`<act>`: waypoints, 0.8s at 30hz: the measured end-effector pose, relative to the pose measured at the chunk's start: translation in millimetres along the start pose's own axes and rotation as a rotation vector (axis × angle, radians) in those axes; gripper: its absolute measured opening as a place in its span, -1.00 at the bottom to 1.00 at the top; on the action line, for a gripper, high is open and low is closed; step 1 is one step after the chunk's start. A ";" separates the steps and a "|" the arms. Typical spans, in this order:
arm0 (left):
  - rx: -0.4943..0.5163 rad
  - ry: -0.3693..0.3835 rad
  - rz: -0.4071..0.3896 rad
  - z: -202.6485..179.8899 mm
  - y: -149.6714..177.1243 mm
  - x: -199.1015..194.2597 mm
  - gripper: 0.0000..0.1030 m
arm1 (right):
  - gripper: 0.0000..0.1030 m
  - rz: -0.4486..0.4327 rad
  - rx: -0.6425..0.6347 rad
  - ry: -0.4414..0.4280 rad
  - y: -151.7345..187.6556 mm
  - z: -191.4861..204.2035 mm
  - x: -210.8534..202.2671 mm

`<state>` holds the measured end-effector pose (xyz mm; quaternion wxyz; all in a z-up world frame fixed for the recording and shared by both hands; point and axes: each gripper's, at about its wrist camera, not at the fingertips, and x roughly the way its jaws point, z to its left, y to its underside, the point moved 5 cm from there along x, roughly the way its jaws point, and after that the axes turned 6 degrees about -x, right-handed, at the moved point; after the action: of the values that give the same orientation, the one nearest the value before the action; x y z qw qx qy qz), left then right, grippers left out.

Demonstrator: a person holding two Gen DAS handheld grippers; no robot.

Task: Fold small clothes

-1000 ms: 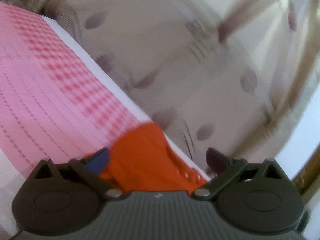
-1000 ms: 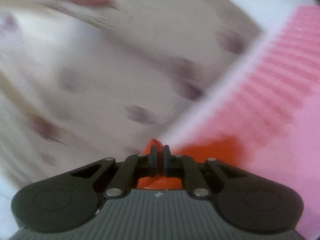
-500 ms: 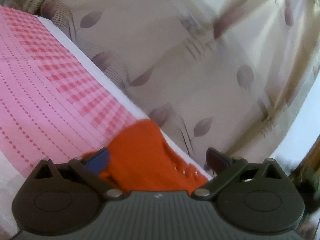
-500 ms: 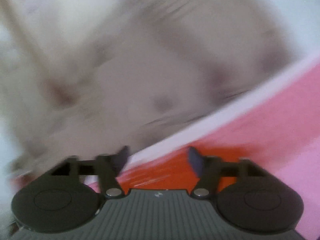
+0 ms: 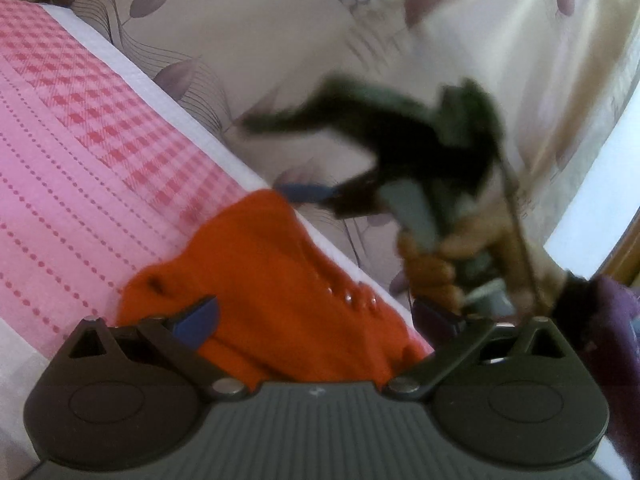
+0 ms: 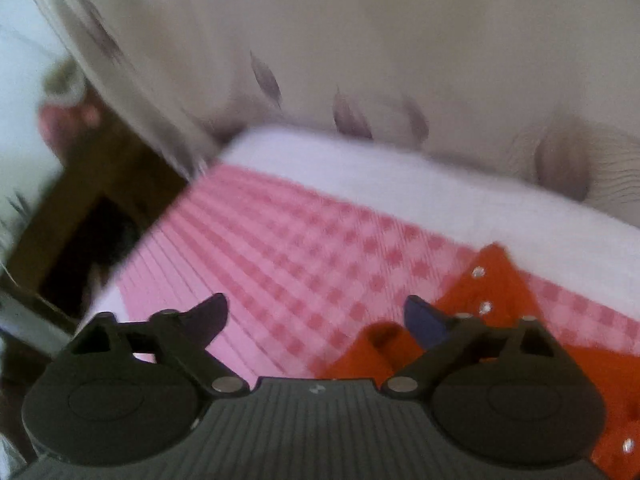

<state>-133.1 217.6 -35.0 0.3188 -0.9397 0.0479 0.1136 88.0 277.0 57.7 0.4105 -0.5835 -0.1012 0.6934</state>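
Left tool (image 5: 316, 316): jaws spread wide, nothing pinched. Blue pad (image 5: 198, 320) of its left finger low over the near left corner of the orange garment (image 5: 280, 264); contact there not clear. Right finger beyond the garment's right edge, off the cloth.

Orange garment: lay bunched between the left tool's fingers on the pink checked cloth (image 5: 80, 152), close to that cloth's white border. Row of small shiny studs near its right edge.

Right tool (image 6: 316, 316): jaws apart and closing, nothing between them but pink cloth below. Blue-padded right finger (image 6: 424, 324) just over the garment's left corner; touching or not, could not tell. Garment to the right of this tool, studs visible.

Seen from the left wrist: right tool (image 5: 312, 156) blurred, up and to the right over the bed's edge, gripped by a hand (image 5: 436, 264) with a dark purple sleeve (image 5: 612, 320) behind.

Farther out: beige leaf-print fabric (image 5: 280, 40) beyond the white border. Dark wooden furniture (image 6: 92, 200) at far left in the right wrist view.
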 end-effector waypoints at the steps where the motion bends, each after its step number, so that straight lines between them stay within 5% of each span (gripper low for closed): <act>1: 0.002 -0.002 -0.001 -0.4 0.3 0.1 1.00 | 0.37 0.047 -0.031 0.031 3.2 1.6 8.1; 4: 0.001 -0.006 -0.006 0.0 -0.3 1.0 1.00 | -0.05 0.158 -0.098 0.072 19.6 5.5 24.0; 9: 0.005 -0.014 -0.010 -1.1 0.4 1.2 1.00 | -0.40 0.103 -0.097 0.044 29.0 12.1 14.1; 15: 0.001 -0.013 -0.014 -0.1 -0.5 1.6 1.00 | -0.55 -0.008 0.000 -0.066 23.5 17.0 21.9; 18: -0.026 -0.007 -0.046 3.4 -3.0 -1.1 1.00 | -0.56 -0.121 0.058 -0.205 10.6 19.1 13.0; 24: -0.015 -0.020 -0.043 3.3 -2.8 -0.4 1.00 | -0.56 -0.236 0.077 -0.222 -15.2 1.5 -4.2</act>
<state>-133.6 221.8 -35.7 0.3148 -0.9417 0.0236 0.1163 93.4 284.3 70.6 0.4975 -0.4713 -0.1873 0.7038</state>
